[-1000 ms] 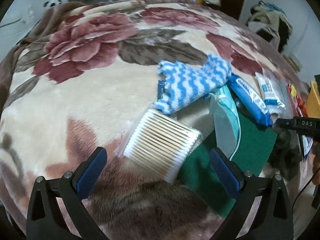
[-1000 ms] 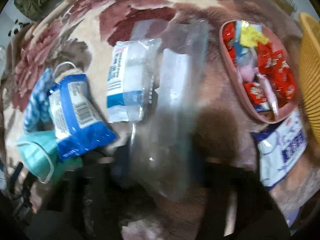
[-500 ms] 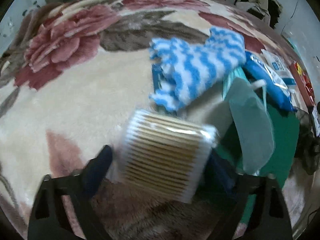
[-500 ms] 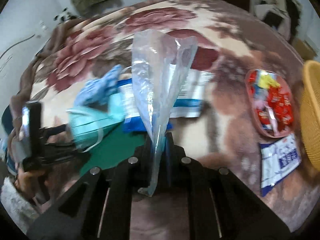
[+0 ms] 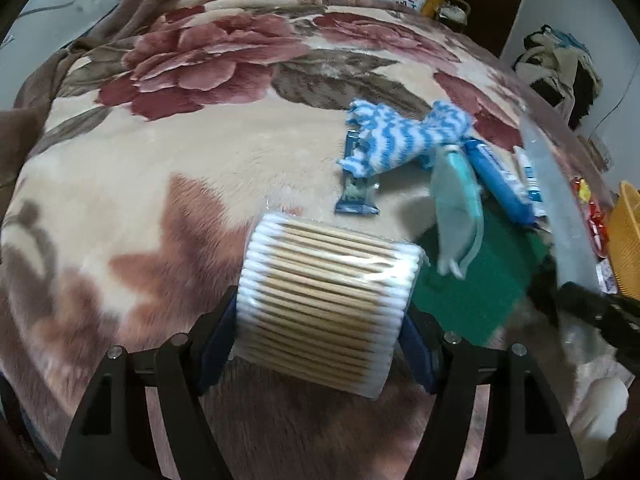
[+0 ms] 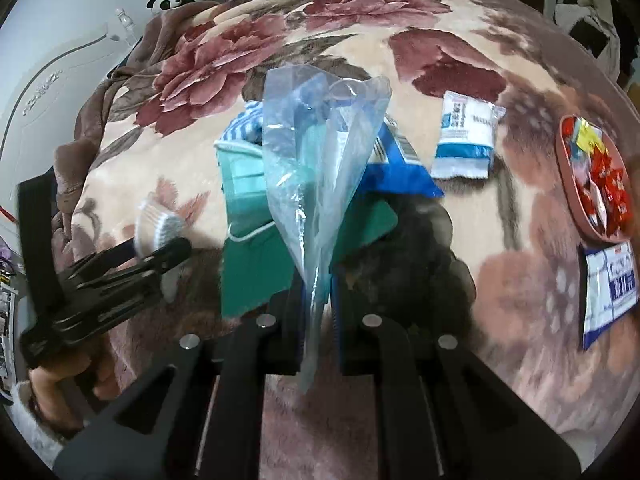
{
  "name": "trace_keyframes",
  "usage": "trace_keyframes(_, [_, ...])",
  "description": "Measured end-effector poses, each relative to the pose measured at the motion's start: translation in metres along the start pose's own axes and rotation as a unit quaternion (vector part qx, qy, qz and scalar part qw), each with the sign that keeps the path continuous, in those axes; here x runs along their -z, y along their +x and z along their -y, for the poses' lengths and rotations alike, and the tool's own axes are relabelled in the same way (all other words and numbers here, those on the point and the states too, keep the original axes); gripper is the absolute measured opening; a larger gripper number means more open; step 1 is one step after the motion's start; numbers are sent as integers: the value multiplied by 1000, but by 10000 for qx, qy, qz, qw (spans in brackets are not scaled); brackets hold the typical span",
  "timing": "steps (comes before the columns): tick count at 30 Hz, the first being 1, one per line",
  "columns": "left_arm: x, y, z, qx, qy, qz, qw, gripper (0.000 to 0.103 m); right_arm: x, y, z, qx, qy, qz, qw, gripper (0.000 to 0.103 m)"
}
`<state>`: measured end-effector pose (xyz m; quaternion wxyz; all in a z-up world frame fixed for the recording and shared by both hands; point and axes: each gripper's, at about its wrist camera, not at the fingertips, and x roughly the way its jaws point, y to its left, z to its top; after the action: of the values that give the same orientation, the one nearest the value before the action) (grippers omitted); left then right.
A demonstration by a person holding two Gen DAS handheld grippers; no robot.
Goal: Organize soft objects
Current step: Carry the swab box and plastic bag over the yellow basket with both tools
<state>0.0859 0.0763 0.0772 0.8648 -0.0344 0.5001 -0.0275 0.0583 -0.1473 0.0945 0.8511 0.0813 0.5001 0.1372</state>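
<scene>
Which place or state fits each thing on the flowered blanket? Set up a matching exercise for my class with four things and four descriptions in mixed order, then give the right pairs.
Things
1. pack of cotton swabs
2. clear plastic bag
3. blue and white striped cloth
4. pink tray of sweets

Descriptions
A. lying on the blanket beside a green face mask
B. pinched in the shut right gripper, standing up
C. held between the blue pads of the left gripper
D. at the far right edge of the right wrist view

Pairs: 1-C, 2-B, 3-A, 4-D
</scene>
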Motion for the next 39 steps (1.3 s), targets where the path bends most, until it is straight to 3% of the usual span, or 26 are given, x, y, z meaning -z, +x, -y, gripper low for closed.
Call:
trace_keyframes(12, [5, -73, 61, 221, 48, 188, 9996, 74, 26, -58, 28, 32, 331, 375, 9987, 11])
trace_keyframes(21, [12, -94, 132, 556, 533, 268, 9967, 74, 41, -100, 70, 163, 679, 648, 9955, 11])
trace_keyframes(27, [7, -101, 178, 768, 706, 329, 9940, 75, 32, -123, 101, 182, 896, 746, 9930, 11])
trace_keyframes(32, [-20, -102, 221, 805, 911, 362, 9919, 75, 8, -120, 129, 198, 1076, 296, 9936, 11])
trace_keyframes(39, [-57, -76, 255, 602, 903, -29, 9941, 75, -10, -109, 164, 355, 1292, 5, 9910, 11])
